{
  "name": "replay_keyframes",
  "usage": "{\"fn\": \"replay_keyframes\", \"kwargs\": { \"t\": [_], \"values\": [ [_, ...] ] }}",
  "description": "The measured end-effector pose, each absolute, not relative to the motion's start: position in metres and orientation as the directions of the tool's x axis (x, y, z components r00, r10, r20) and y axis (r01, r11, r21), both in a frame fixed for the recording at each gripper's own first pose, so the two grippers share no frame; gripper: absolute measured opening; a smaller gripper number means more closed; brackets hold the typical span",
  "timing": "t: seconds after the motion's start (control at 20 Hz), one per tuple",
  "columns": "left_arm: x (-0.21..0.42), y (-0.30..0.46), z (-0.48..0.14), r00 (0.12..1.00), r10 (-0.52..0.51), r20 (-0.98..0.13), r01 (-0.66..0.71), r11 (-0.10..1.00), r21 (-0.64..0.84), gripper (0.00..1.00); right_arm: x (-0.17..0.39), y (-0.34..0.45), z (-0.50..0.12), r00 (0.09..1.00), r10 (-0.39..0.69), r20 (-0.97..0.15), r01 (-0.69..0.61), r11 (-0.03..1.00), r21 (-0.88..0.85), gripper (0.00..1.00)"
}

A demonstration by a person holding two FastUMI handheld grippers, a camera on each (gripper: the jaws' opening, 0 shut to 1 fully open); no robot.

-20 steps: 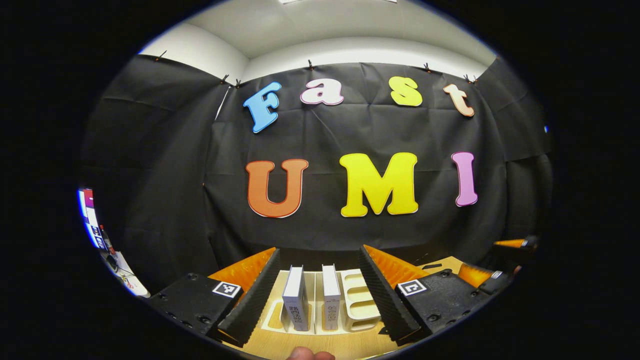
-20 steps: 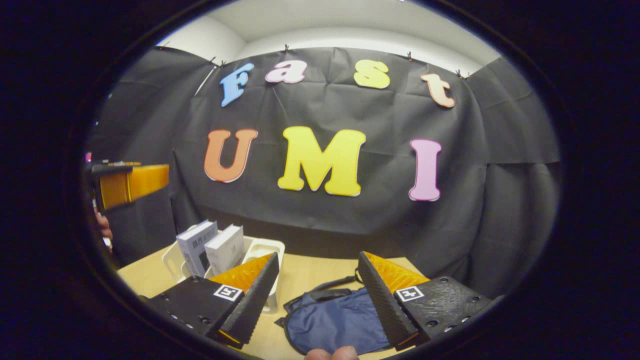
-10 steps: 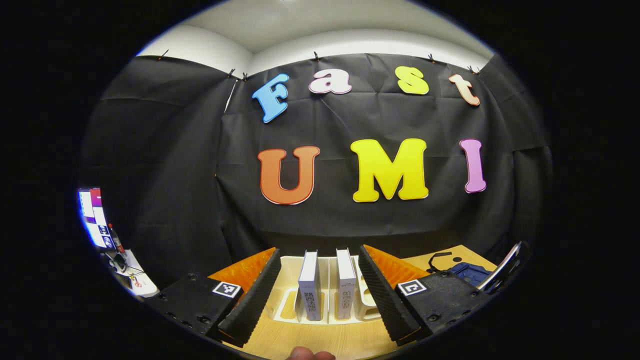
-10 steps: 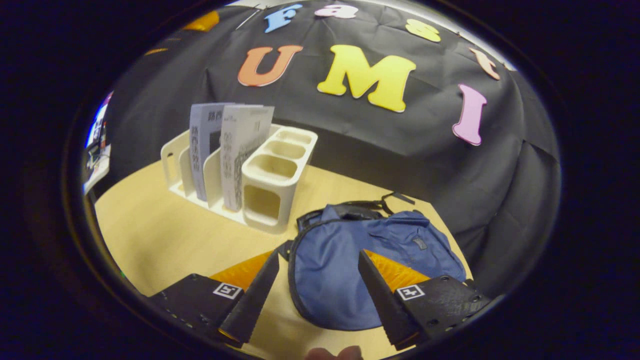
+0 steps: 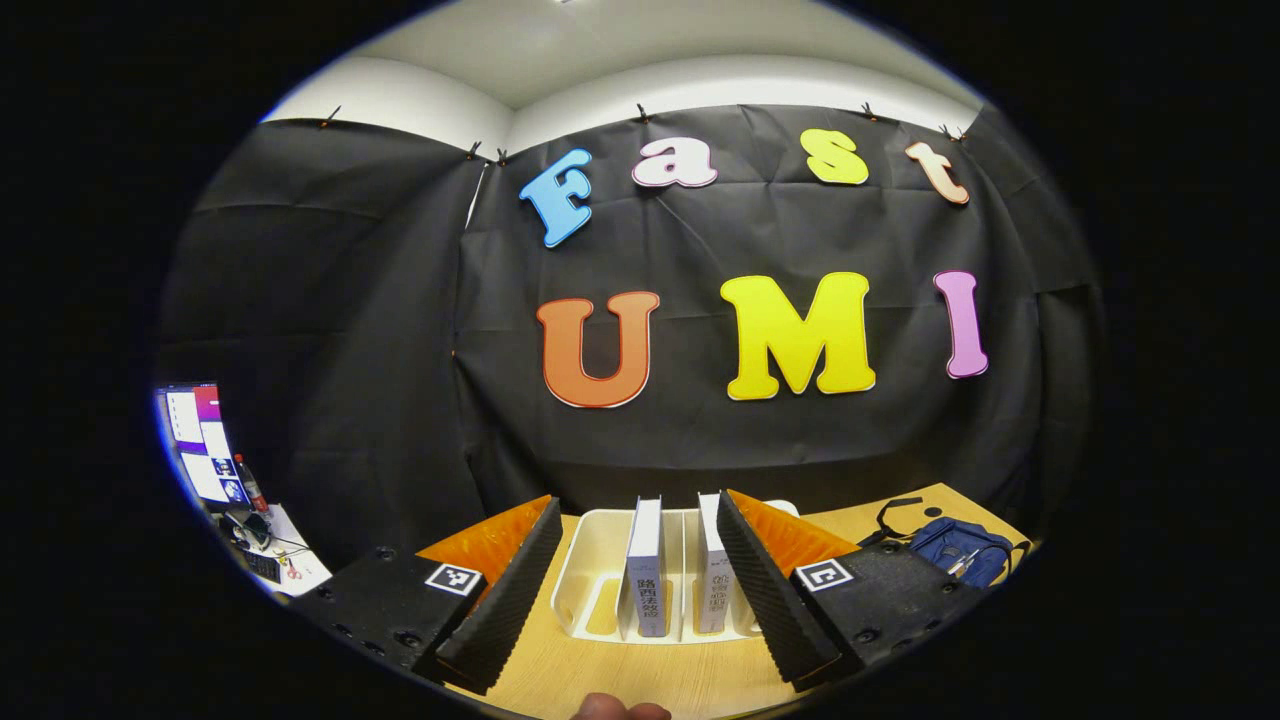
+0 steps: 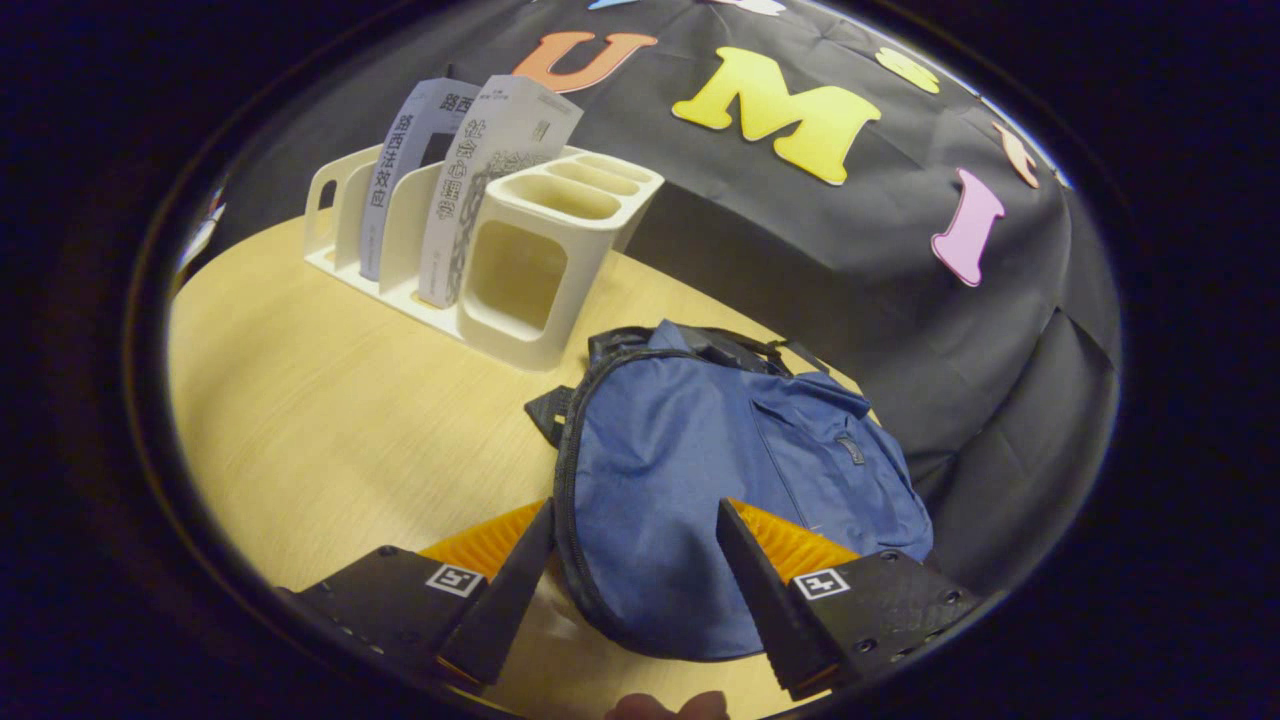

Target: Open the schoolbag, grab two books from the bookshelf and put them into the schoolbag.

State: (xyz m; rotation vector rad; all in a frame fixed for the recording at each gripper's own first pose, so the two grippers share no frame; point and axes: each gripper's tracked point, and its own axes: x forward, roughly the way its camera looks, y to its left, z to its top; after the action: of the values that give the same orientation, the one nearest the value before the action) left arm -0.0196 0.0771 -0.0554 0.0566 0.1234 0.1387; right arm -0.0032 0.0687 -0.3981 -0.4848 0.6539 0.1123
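Fingers spread wide, the right gripper hovers low over the closed blue fabric schoolbag on the wooden tabletop, seemingly seeking its zip; the left gripper, likewise open, faces two upright grey books in the cream plastic bookshelf.

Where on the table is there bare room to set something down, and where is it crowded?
The widest bare patch of table lies in front of the bookshelf and left of the schoolbag. It is crowded at the back: the schoolbag's top comes close up to the bookshelf's cubby end. The right gripper hovers open over the bag's near edge.
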Motion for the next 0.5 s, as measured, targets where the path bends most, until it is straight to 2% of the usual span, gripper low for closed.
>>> {"fn": "replay_keyframes", "kwargs": {
  "t": [0.35, 0.5],
  "values": [
    [-0.023, 0.086, -0.057, 0.978, 0.161, -0.136, -0.152, 0.986, 0.075, 0.98, 0.015, 0.062, -0.407, 0.809, -0.091, -0.58, -0.186, 0.897, -0.401, 0.97],
    [-0.023, 0.086, -0.059, 0.977, 0.162, -0.14, -0.151, 0.985, 0.081, 0.98, 0.02, 0.066, -0.416, 0.789, -0.048, -0.613, -0.212, 0.914, -0.345, 0.98]
  ]
}}
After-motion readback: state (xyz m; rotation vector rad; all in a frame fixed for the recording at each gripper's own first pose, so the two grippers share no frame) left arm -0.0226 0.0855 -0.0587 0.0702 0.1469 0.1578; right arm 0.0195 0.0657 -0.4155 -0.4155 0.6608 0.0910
